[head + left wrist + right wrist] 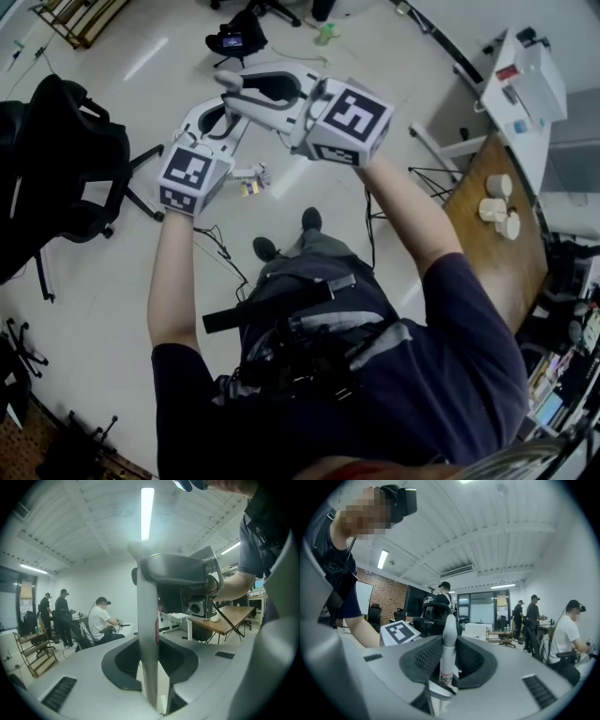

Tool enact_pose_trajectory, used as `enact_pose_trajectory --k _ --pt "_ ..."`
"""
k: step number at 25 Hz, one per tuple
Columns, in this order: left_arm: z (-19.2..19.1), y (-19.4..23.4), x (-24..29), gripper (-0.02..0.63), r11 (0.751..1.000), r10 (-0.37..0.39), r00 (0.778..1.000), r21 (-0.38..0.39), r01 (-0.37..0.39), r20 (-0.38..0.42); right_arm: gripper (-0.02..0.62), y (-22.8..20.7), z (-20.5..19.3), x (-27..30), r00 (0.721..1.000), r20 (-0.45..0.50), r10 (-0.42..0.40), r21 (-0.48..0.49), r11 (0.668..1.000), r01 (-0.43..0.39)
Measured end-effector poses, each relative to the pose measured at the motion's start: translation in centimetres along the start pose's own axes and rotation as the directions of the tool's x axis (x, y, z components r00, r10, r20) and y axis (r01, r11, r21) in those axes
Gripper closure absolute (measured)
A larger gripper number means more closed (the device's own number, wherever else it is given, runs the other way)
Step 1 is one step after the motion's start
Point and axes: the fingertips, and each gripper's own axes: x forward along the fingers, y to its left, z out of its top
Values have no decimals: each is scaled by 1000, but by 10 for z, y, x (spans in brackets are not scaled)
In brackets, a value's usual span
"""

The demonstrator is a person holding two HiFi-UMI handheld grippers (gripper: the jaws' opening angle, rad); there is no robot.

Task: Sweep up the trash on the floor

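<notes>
Step judged: broom held up and lined up, sweep not yet begun.

Left gripper (150, 667) is clamped on a pale pole, taken to be the broom handle (146, 620). The grip looks light: a sliver of light is seen beside the pole low down. Right gripper (446, 667) is clamped on a thin white shaft with a rounded tip, apparently the same handle's top end. In the head view both are held high, up and right of the black office chair (66, 159). The broom head cannot be made out.

Trash (251, 178): small pale and yellow bits on the floor (112, 281), right of the chair, just past its base legs. A black cable (217, 246) lies lower right of the chair, near the trash.

To be done well:
- Left grip should be firmed before any stroke.
- Bristles should be set down between chair and trash.
- Strokes should be kept short and drawn away from the chair, so nothing is pushed under its legs.
- Upper grip is best used as pivot, lower grip as driver.
- The cable should be kept out of the stroke.
</notes>
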Motion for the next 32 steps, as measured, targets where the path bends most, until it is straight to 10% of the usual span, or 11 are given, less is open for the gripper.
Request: enact_pose_trajectory --k 32 --pt "121 -177 246 489 958 -189 981 212 192 -34 495 -131 8 -295 916 166 -366 22 930 368"
